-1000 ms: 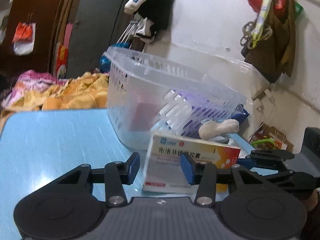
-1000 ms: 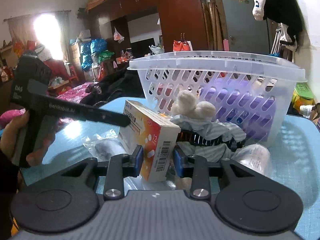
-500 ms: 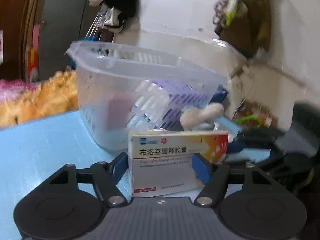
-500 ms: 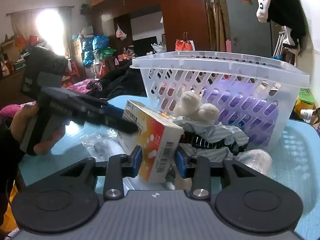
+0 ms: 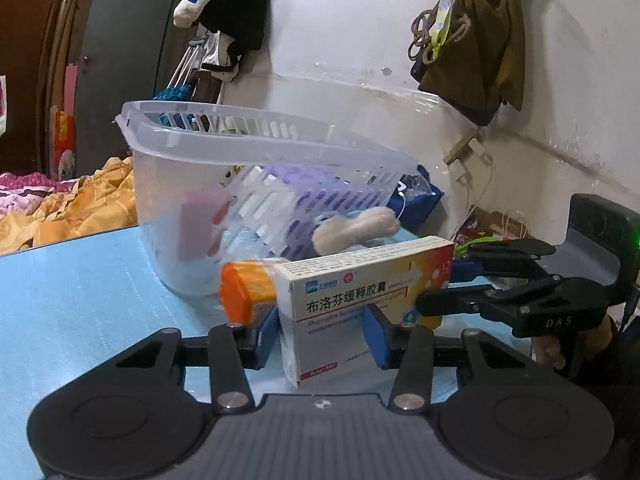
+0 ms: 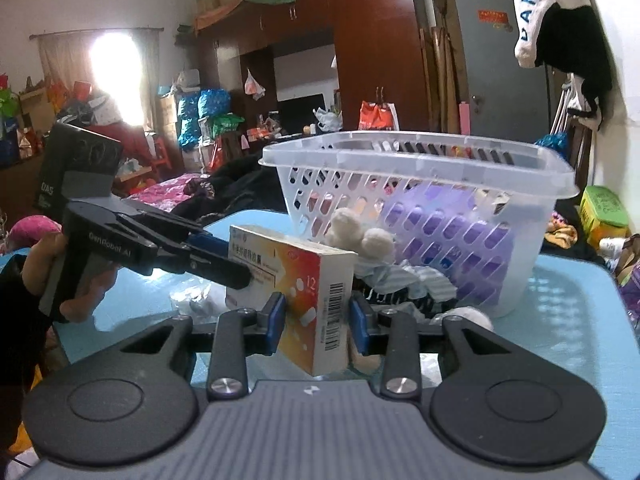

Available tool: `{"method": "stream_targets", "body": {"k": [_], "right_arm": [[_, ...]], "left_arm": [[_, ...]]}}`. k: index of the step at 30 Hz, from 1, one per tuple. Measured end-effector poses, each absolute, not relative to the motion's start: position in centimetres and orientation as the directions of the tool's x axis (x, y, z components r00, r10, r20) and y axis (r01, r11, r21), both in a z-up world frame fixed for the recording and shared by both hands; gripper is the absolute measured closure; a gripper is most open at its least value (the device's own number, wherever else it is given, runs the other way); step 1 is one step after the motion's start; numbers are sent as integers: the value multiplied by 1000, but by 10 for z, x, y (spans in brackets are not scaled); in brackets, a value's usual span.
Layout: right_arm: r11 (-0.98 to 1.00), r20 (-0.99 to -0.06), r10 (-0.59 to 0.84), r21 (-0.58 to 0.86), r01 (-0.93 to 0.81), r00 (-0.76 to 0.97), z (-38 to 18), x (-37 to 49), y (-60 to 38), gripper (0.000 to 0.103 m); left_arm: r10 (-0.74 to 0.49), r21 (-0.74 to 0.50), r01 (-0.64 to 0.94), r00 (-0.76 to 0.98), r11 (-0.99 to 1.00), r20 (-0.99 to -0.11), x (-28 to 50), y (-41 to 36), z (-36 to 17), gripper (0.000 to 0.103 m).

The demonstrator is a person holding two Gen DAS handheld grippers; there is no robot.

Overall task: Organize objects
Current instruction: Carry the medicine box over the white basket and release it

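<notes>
left gripper [image 5: 320,334]: blue pads now straddle the near corner of the medicine box [image 5: 360,300], apparently clamped

right gripper [image 6: 316,322]: clamped on the box's barcode end

change: 1s ago the left was short of it, so now it's a 2-handed hold, ready to lift

basket [image 5: 256,184]: 12 o'clock, behind the box, likely destination

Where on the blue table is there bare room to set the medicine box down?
Bare blue table lies left of the basket and left gripper. Crowded: the orange-capped bottle, medicine box and cloth pile crowd the basket's front.
</notes>
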State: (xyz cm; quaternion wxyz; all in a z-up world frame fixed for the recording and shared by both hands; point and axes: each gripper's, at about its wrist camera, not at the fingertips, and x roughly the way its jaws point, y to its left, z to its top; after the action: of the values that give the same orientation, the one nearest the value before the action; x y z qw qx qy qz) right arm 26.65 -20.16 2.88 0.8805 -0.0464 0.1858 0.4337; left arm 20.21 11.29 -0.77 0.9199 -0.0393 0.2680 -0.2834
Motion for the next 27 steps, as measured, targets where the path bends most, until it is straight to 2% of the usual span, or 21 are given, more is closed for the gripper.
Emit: {"method": "stream_targets", "body": {"k": [6,15,22,27], "right_arm": [[616,-334,752,51,-786,568,41,259,-211,65],[612,-275,762,9,-791,587,77,261,-219,65],[622,-233,757,-29,-782,611,121,299,-216,64],[635,-233,736,-91,-767,636,142,335,-199,64]], "left_arm": [[-526,-193,493,742,848,-415,183,97,6,53],[-484,-139,466,803,874,-347,169,79,54,53],[-462,-88,457,840,885,-285,197,69,100,52],[-439,-96,431,850,897,-293,243,68,123,51]]}}
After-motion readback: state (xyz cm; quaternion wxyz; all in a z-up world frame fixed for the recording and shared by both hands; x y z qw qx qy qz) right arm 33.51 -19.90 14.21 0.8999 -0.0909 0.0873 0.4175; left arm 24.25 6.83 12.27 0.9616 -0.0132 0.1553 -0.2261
